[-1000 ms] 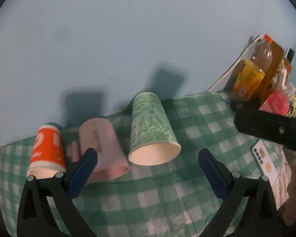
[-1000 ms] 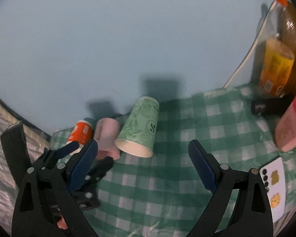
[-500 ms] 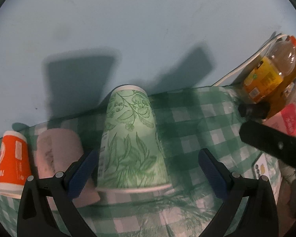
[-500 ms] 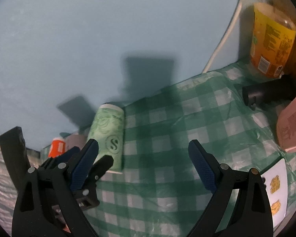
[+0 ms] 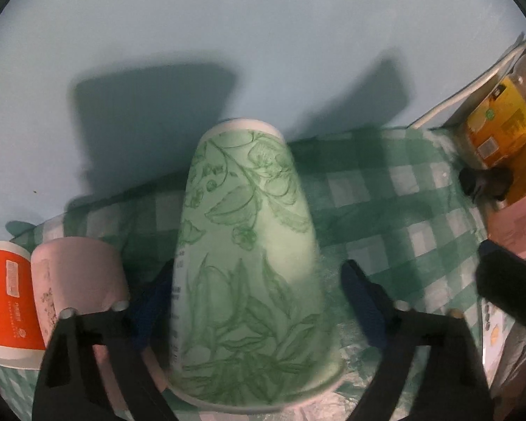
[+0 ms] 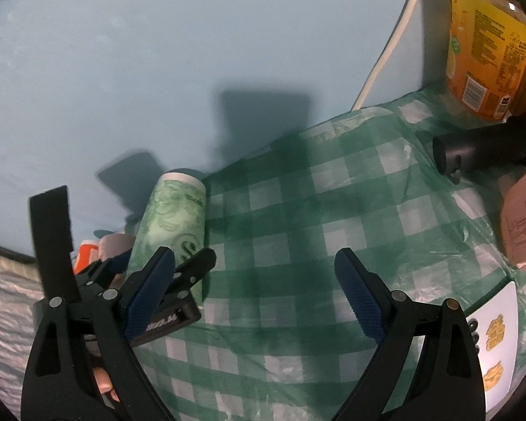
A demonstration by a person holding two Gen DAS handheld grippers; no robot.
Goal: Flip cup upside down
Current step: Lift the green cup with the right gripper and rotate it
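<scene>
Left wrist view: the lower rim of the green cup [image 5: 249, 266] is blurred, and the blue pads of the left claw [image 5: 259, 301] are smeared by motion; contact between pads and cup wall cannot be determined. The orange cup [image 5: 8, 298] is cut off by the left edge and partly hidden by the pink cup [image 5: 77, 273]. The bottle [image 5: 501, 126] is cropped at the right edge.

Right wrist view: the green cup's base is hidden behind the left claw. The pink carton [image 6: 522, 224] and white card [image 6: 494, 336] are cropped at the right edge.
</scene>
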